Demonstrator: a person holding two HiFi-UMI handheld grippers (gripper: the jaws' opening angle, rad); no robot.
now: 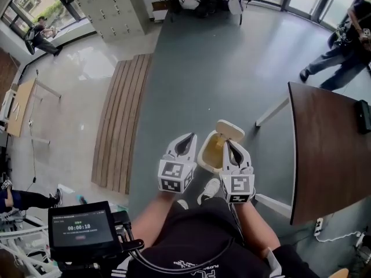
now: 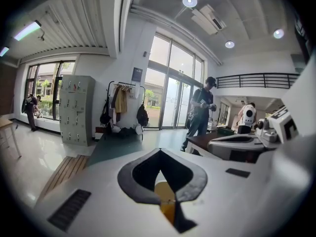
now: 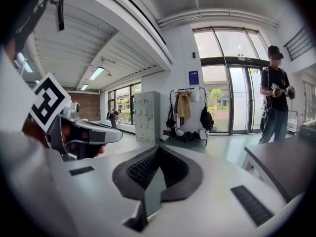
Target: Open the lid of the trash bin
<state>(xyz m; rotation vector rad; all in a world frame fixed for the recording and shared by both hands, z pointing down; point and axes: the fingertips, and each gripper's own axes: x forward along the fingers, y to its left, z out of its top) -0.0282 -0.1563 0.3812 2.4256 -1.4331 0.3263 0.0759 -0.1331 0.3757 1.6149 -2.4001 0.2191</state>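
Note:
In the head view a small cream trash bin [image 1: 207,155] stands on the grey floor just ahead of my feet. Its lid [image 1: 230,130] is tipped up at the far side, so the yellowish inside shows. My left gripper [image 1: 185,139] hovers at the bin's left rim with its jaws shut on nothing. My right gripper [image 1: 229,146] sits over the bin's right rim, also shut and empty. In the left gripper view the jaws of my left gripper [image 2: 159,152] meet at a point, with a strip of yellow below them. In the right gripper view my right gripper [image 3: 158,148] shows only grey floor under its closed tips.
A dark brown table [image 1: 330,155] on white legs stands close on the right. Wooden slats [image 1: 122,126] lie on the floor to the left. A person [image 1: 342,45] walks at the far right. A timer screen [image 1: 78,227] sits low left. My shoe [image 1: 210,190] is beside the bin.

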